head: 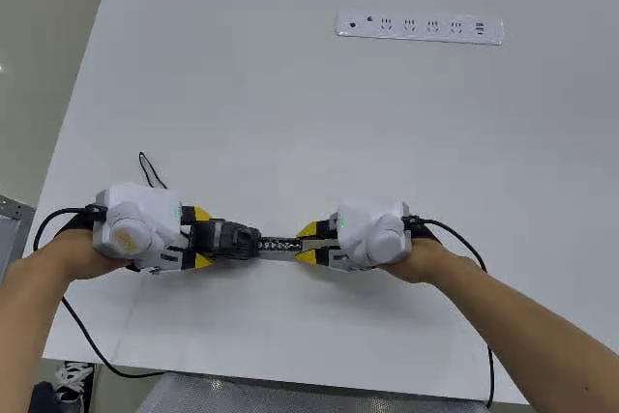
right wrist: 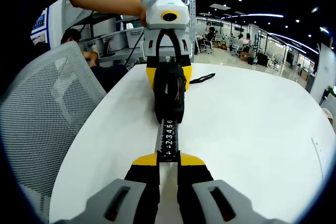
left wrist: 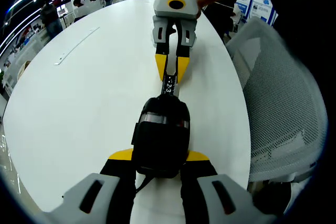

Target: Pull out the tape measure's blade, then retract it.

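Numerals 2-3-4-5-6 on the blade (white on black)

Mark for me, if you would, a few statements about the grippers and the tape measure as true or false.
1. The left gripper is shut on the black tape measure case. True.
2. The right gripper hangs open, apart from the blade. False: its jaws are shut on the blade's end.
3. A short stretch of blade, with printed numbers, shows between the tape measure case and the right gripper. True.
4. A power strip lies between the two grippers. False: it lies at the far side of the table, well away from both.
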Motion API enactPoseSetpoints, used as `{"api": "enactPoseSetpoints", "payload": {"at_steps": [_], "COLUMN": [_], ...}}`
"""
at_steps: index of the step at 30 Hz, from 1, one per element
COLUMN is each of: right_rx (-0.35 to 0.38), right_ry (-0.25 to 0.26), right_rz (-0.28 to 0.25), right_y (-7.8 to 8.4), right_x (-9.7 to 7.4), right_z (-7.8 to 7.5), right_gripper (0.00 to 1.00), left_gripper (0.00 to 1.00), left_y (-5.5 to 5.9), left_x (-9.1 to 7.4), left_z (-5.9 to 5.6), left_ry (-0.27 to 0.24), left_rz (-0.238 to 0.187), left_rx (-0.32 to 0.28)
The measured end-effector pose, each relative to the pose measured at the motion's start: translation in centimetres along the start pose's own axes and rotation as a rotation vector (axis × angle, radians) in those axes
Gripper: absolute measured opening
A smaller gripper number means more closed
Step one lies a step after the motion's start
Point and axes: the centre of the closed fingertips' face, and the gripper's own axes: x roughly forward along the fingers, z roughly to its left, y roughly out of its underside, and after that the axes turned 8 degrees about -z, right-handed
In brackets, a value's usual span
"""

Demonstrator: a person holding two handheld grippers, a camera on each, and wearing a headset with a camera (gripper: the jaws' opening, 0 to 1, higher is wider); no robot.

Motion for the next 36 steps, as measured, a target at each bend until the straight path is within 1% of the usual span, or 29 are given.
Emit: {"api": "enactPoseSetpoints", "payload": {"at_steps": [5,19,27,36], "right_rx": [0.002,0.006,0.010,0.013], "right_ry": [0.005,0.005,0.002,0.001], "right_rz": [0.003,0.008,0.010,0.015], "right_y": [0.1,0.5,0.7,1.0], "right_x": [-0.3,-1.0,-1.3,-1.8], "right_z": [0.1,0.2,0.2,0.3], "right_gripper": [0.09,0.09,0.09,0.09], "left_gripper": [0.28,0.28,0.28,0.28], "left_y": [0.0,-0.5,-0.5,-0.2], "left_x": [0.0,-0.2,-0.2,0.0], "left_z": [-0.1,-0.4,-0.4,-0.3], "left_ry": [0.002,0.005,0.006,0.004], "left_rz": [0.002,0.004,0.009,0.010], "left_rx": [0.002,0.003,0.002,-0.002]}}
